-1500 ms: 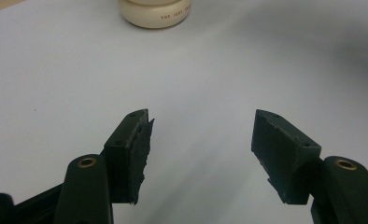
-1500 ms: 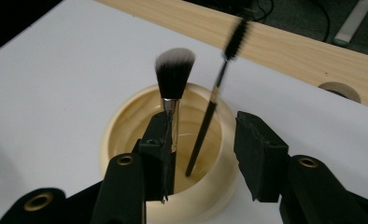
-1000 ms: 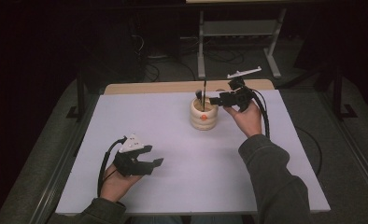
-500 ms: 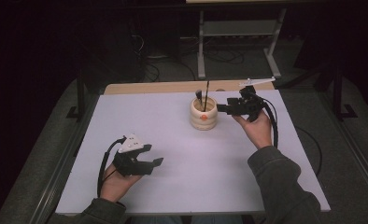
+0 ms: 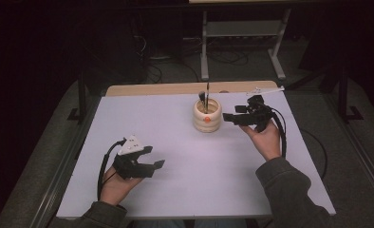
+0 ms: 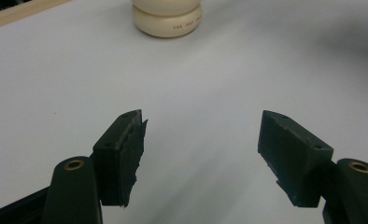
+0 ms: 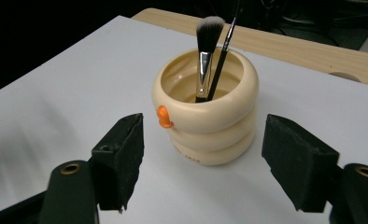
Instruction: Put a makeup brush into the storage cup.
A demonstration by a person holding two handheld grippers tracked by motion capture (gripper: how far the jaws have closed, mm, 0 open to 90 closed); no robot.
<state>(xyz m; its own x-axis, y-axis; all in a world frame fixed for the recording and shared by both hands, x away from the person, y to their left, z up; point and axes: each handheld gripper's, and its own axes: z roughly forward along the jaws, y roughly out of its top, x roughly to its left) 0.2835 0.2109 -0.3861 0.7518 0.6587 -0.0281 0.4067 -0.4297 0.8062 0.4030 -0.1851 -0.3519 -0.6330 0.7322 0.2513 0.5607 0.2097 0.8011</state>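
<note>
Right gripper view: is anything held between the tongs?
No, the right tongs stand open and empty, with the cream cup farther off on the table.

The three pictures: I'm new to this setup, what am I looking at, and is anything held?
A person holds a two-jaw claw in each hand. The high view looks down on the white table: left claw near the front, right claw beside the cream cup. The other two pictures come from cameras riding on each claw, looking along its black jaws. The cup holds two brushes. Both claws are open and empty; the right claw's jaws have just been opening, with the cup ahead of them, not between them.
</note>
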